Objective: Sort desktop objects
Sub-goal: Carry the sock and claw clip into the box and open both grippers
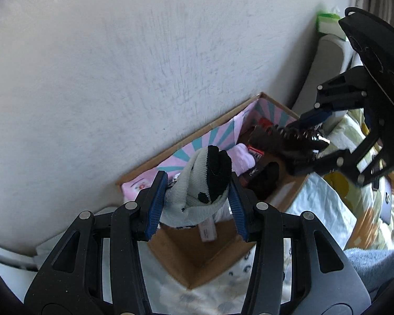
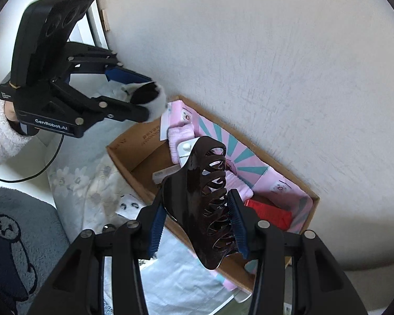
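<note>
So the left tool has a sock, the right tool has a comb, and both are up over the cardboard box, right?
Not quite. The right tool holds a dark hair clip, not a comb; the right wrist view shows its curved interlocking teeth. The rest stands: the left tool holds the sock, and both are up over the cardboard box.

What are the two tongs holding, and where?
Left tongs pinch a white-and-black sock around its bunched middle. Right tongs clamp a dark hair claw clip across its toothed sides.
</note>
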Demonstrator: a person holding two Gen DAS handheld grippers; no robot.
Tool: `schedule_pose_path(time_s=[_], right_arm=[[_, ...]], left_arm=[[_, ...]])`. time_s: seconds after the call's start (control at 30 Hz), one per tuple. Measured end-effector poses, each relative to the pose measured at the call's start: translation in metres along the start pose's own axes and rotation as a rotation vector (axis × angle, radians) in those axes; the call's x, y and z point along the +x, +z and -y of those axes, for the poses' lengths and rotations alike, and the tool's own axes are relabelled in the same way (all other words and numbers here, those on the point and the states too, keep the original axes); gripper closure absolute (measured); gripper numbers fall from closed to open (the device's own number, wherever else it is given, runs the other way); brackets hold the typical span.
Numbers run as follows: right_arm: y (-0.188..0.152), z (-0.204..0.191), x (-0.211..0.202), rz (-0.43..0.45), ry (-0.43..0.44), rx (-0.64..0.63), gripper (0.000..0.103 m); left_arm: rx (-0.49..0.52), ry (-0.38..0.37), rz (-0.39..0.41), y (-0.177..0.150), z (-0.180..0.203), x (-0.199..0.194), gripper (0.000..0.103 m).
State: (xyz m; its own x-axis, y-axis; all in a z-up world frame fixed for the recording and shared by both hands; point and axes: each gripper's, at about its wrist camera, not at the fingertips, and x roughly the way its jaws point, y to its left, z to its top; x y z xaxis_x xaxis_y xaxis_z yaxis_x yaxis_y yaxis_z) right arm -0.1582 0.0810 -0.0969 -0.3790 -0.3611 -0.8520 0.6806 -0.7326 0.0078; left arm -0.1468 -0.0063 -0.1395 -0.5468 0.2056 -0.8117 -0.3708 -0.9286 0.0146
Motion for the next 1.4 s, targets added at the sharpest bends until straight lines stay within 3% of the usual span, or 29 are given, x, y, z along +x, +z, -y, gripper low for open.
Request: schedule_pose_path(time_s=[0.3,0.73,0.8,0.83,0.87,0.9,0.93,1.03,1.23,1.4], right_arm=[[0.000,0.023,0.041,-0.063,0.042,-0.021,0.060],[-0.002,0.039,0.069,-0.103,0.070,-0.042,0.060],[-0.001,0.042,0.074,-0.105,0.054,-0.030,0.059],[-0.001,0.044,0.077,-0.113,0.049,-0.019,0.052],[-0.001,0.046,0.080,-0.123,0.046,-0.010,0.030],[-0.001,0.047,0.081,-0.131,0.044,-0.001,0.015],[-0.002,0.049,0.083,-0.136,0.059,0.008,0.000],[-0.005,0.054,0.080,-0.134,0.123,0.033,0.000],[-0.012,0.051,0.057,-0.080,0.051,0.020,0.000],[-0.014,0.054,0.026,0.060,0.093,0.117,0.000]], left_arm=[[-0.054,0.006,-0.105,0.001,-0.004,0.049,0.061],[-0.075,0.023,-0.170,0.004,-0.003,0.084,0.060],[-0.085,0.039,-0.188,0.007,-0.004,0.090,0.044],[-0.093,0.045,-0.198,0.007,-0.005,0.092,0.035],[-0.103,0.050,-0.212,0.008,-0.006,0.094,0.009],[-0.107,0.055,-0.221,0.007,-0.007,0.095,0.000],[-0.104,0.049,-0.208,0.007,-0.007,0.092,0.000],[-0.091,0.049,-0.151,0.007,-0.006,0.080,0.000],[-0.136,0.046,-0.115,0.004,-0.015,0.058,0.000],[-0.201,0.019,-0.010,-0.002,-0.025,0.025,0.000]])
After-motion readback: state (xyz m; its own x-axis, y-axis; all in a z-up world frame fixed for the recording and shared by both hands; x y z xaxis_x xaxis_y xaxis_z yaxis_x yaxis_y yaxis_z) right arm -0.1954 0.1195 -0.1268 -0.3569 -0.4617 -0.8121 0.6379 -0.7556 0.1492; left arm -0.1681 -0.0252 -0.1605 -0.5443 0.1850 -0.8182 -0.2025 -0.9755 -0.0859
